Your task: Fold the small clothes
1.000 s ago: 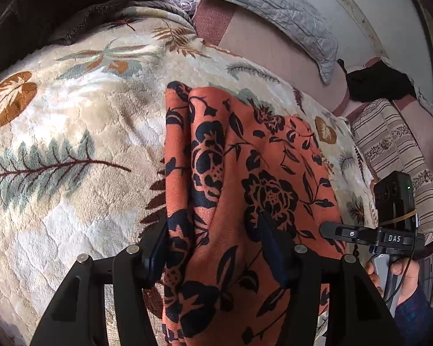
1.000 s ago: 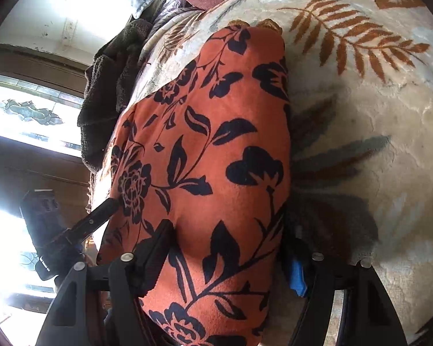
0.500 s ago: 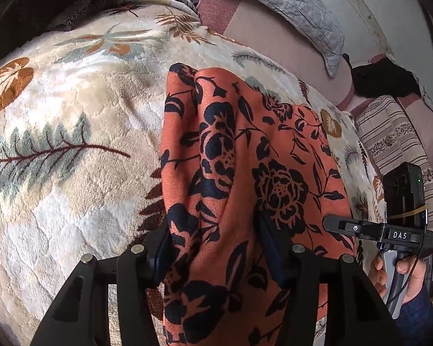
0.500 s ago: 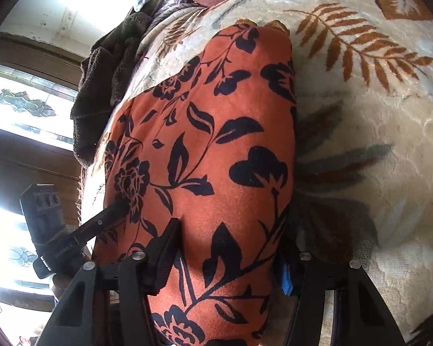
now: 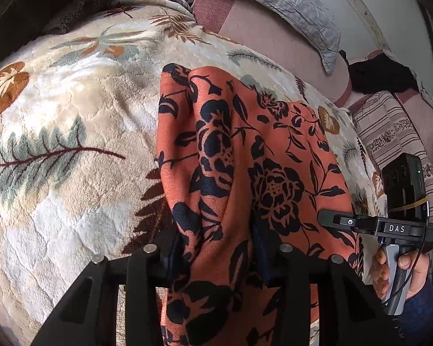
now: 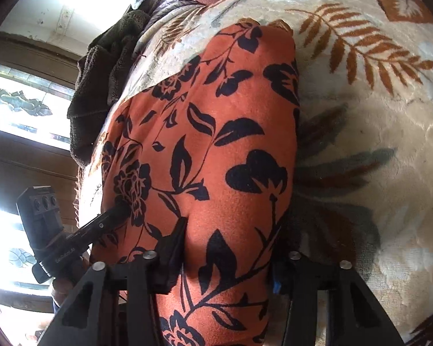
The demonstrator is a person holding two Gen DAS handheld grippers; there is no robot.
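Note:
An orange garment with a black flower print [image 5: 245, 150] lies lengthwise on a cream leaf-patterned blanket [image 5: 72, 132]. My left gripper [image 5: 216, 238] straddles its near end. The jaws are closing, and a loose hump of cloth is gathered between the pads. In the right wrist view the same garment [image 6: 216, 132] runs up from my right gripper [image 6: 231, 245]. Those jaws are closing too, cloth bulges between them, and the right pad is partly hidden under the edge. Each view shows the other gripper at the garment's far side: the right gripper [image 5: 340, 220] held by a hand, and the left gripper [image 6: 112, 216].
A dark brown fleece throw [image 6: 101, 80] is heaped at the blanket's far edge. A grey quilted pillow [image 5: 288, 8], a black item [image 5: 381, 75] and a striped cushion [image 5: 395, 132] lie beyond. The cream blanket [image 6: 375, 144] spreads bare on the right.
Both pairs of jaws have narrowed around the garment's near end, and the cloth between them has bunched into a taller ridge. Neither hand has shifted much.

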